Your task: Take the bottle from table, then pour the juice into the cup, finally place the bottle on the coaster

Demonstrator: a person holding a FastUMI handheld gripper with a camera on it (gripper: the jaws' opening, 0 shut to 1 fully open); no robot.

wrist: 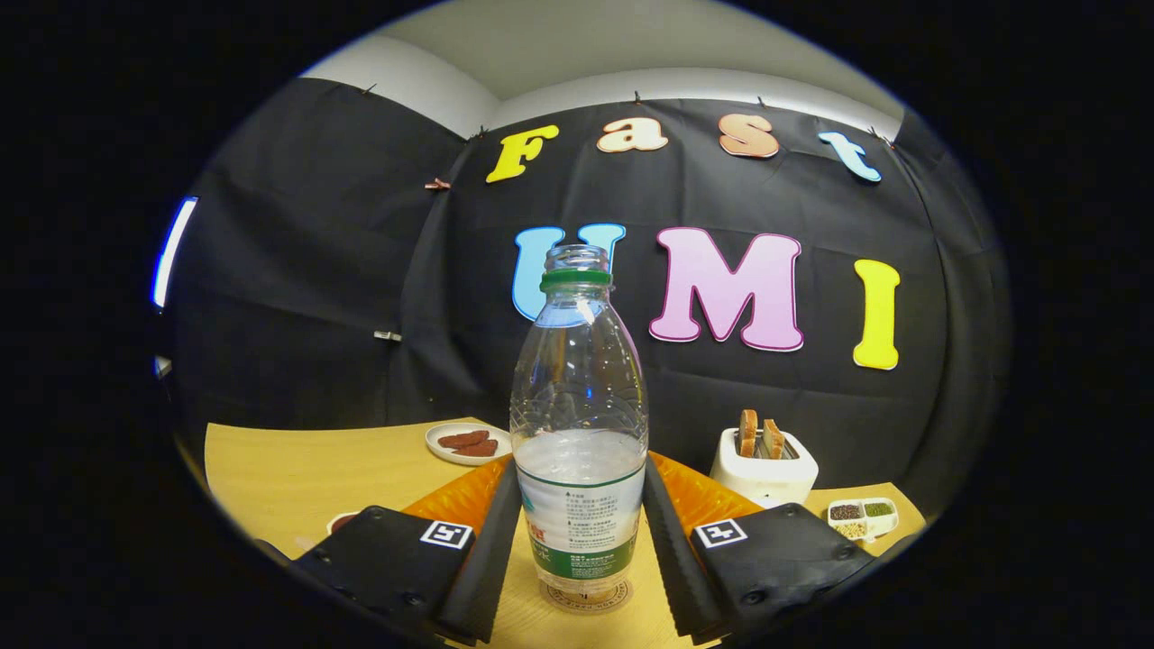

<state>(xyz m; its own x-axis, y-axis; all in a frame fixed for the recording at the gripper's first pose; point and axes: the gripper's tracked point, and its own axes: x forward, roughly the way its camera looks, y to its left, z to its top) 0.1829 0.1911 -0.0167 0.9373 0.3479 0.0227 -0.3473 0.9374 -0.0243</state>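
Standing upright on the coaster (pixel 586 597), the uncapped bottle (pixel 579 424) sat between your hand-held gripper (pixel 579 532) fingers. Both fingers pressed its labelled sides, above the counter (pixel 288 478).

Tongs (pixel 579 541) level, fingers (pixel 491 550) spread, flanking the bottle (pixel 579 424), contact unclear

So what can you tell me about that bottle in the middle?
The bottle is clear ribbed plastic, uncapped, with a green neck ring and a white and green label. It stands upright on a round coaster on the wooden table, about half full of clear liquid. It sits between the fingers of the claw, which touch or nearly touch its sides.
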